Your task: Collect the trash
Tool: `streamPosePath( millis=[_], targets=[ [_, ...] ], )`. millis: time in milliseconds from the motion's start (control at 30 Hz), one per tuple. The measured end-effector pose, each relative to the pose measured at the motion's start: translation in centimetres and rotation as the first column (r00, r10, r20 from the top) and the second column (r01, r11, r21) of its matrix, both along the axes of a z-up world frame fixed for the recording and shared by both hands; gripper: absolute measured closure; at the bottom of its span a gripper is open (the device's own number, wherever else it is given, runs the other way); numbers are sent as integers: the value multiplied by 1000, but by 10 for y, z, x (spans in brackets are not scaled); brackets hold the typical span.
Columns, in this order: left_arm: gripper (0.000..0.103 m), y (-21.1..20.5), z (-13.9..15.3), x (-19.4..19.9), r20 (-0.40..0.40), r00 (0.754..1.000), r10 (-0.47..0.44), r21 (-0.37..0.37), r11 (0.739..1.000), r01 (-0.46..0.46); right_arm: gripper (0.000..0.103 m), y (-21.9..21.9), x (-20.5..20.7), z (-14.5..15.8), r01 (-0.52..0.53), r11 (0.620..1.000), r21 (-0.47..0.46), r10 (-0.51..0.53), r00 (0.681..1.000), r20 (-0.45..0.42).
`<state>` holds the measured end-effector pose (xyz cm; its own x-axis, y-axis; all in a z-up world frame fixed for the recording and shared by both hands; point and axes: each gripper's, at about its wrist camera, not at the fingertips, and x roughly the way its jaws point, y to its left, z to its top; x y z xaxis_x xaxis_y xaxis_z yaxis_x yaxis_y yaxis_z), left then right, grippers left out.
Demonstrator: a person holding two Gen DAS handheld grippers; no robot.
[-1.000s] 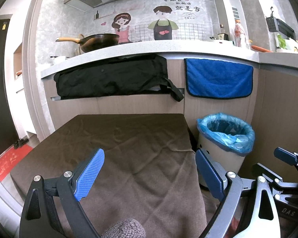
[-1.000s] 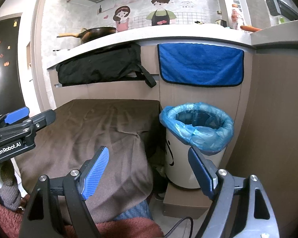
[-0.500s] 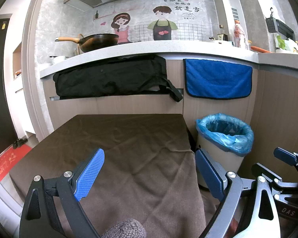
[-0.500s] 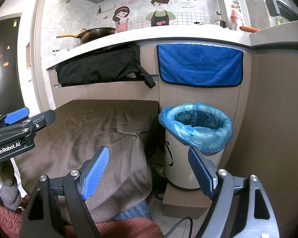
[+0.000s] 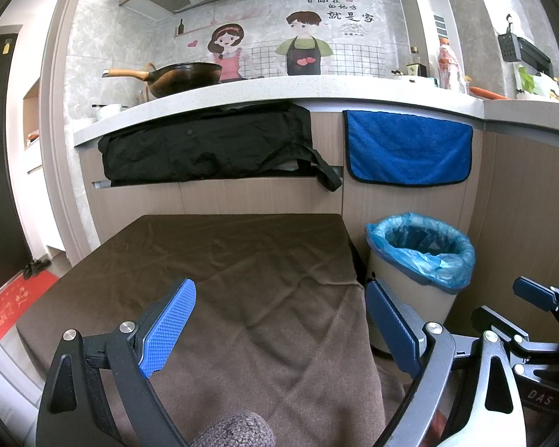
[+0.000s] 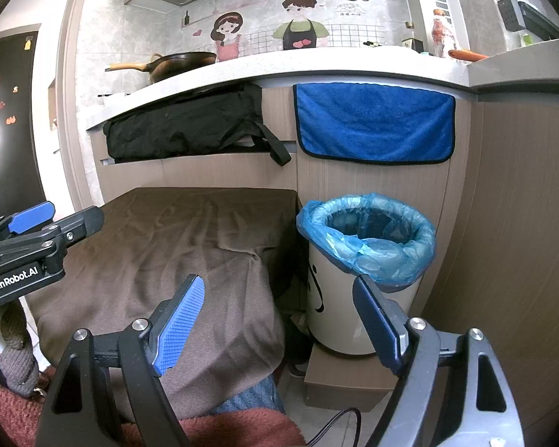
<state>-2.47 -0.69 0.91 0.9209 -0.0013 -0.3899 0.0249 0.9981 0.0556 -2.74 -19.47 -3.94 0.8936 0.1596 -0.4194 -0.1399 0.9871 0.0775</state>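
A white trash bin [image 5: 402, 283] [image 6: 335, 309] lined with a blue plastic bag [image 5: 421, 246] [image 6: 369, 238] stands on the floor, right of a table draped in brown cloth [image 5: 220, 268] [image 6: 175, 246]. No loose trash shows on the cloth. My left gripper [image 5: 279, 313] hovers over the table's near edge, open, nothing between its blue pads. My right gripper [image 6: 279, 309] is open too, held low between the table's corner and the bin, with nothing in it. Each gripper's body shows at the edge of the other's view.
Behind the table runs a kitchen counter [image 5: 279, 89] with a wok [image 5: 179, 76] and bottles [image 5: 449, 63]. A black apron [image 5: 208, 145] and a blue towel [image 5: 406, 149] hang from its front. A wooden panel [image 6: 521, 242] closes the right. A red mat [image 5: 15, 305] lies on the floor at left.
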Motion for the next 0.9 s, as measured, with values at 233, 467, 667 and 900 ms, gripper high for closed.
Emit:
streamPosePath(
  millis=[233, 467, 667, 900],
  targets=[
    [10, 0, 0, 0, 1, 1000, 0, 0, 1000, 0, 24, -1, 1, 0, -1, 1000, 0, 1, 1000, 1],
    [10, -1, 0, 0, 0, 1000, 1, -1, 1000, -1, 24, -1, 0, 0, -1, 1000, 0, 1, 1000, 1],
    [10, -2, 0, 0, 0, 1000, 2, -1, 1000, -2, 24, -1, 1, 0, -3, 1000, 1, 3, 1000, 3],
    [10, -3, 0, -1, 0, 1000, 4, 0, 1000, -4, 24, -2, 1, 0, -5, 1000, 3, 5, 1000, 3]
  ],
)
